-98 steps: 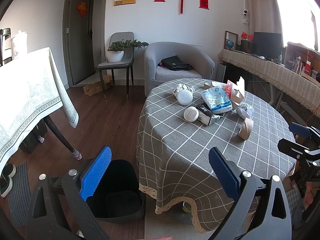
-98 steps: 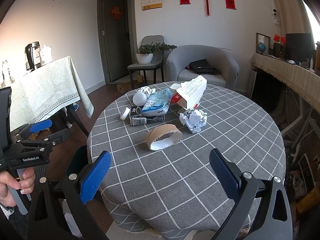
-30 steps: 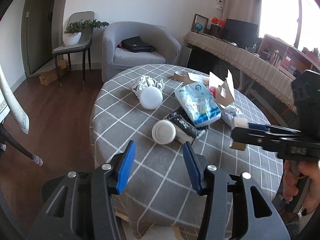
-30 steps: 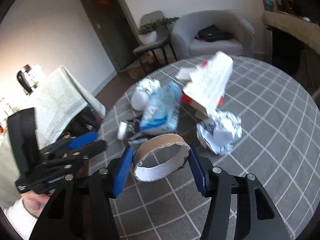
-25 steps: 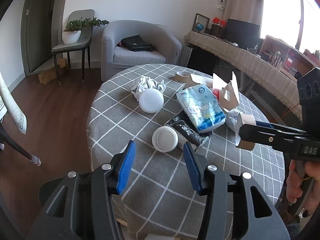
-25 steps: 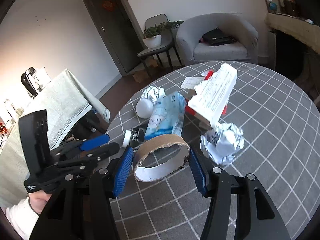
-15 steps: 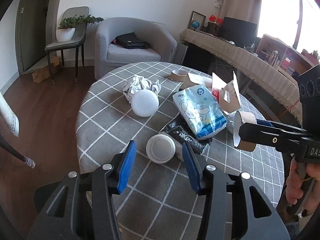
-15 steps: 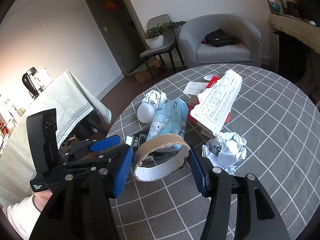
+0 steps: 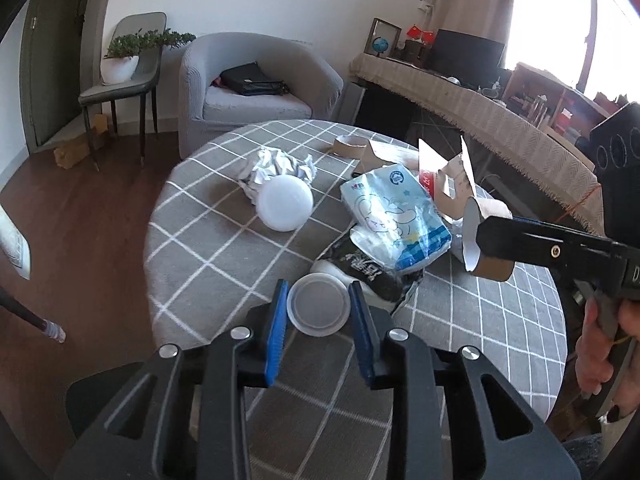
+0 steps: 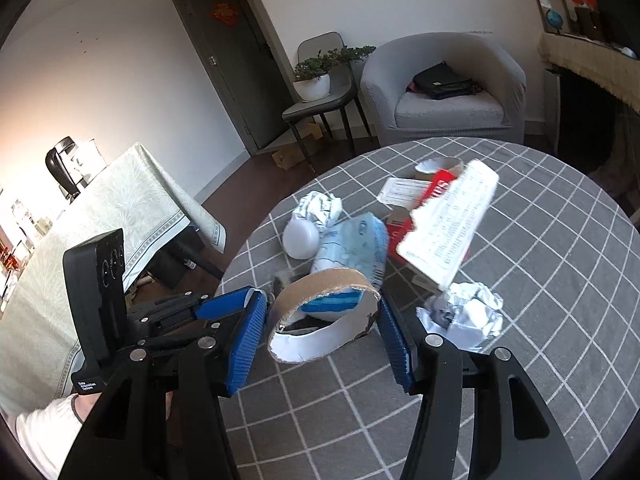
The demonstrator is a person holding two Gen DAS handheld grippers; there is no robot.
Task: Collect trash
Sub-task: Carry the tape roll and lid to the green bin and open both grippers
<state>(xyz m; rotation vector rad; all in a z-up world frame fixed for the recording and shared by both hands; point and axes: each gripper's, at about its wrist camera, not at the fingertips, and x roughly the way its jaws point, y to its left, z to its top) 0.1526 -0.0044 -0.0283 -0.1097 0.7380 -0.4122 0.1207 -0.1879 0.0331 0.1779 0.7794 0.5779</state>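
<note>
My left gripper [image 9: 320,312] has its blue pads on either side of a round white lid [image 9: 318,310] lying on the checked tablecloth [image 9: 208,240]; I cannot tell whether the pads touch it. My right gripper [image 10: 322,320] is shut on a brown cardboard tape ring [image 10: 324,316] and holds it above the table; the ring also shows in the left wrist view [image 9: 484,240]. On the table lie a white ball [image 9: 285,207], crumpled foil [image 9: 276,168], a blue tissue pack [image 9: 396,212], a black wrapper [image 9: 364,268] and a torn cardboard box [image 9: 444,178].
A black bin [image 9: 120,396] stands on the wooden floor at the table's left. Another foil wad [image 10: 464,316] and a second tape ring [image 10: 438,168] lie on the table. A grey armchair [image 9: 256,88], a chair with a plant [image 9: 124,76] and a second table [image 10: 100,216] stand around.
My left gripper has moved forward to the white lid and its jaws have narrowed around it. My right gripper has lifted the cardboard ring off the table and holds it up.
</note>
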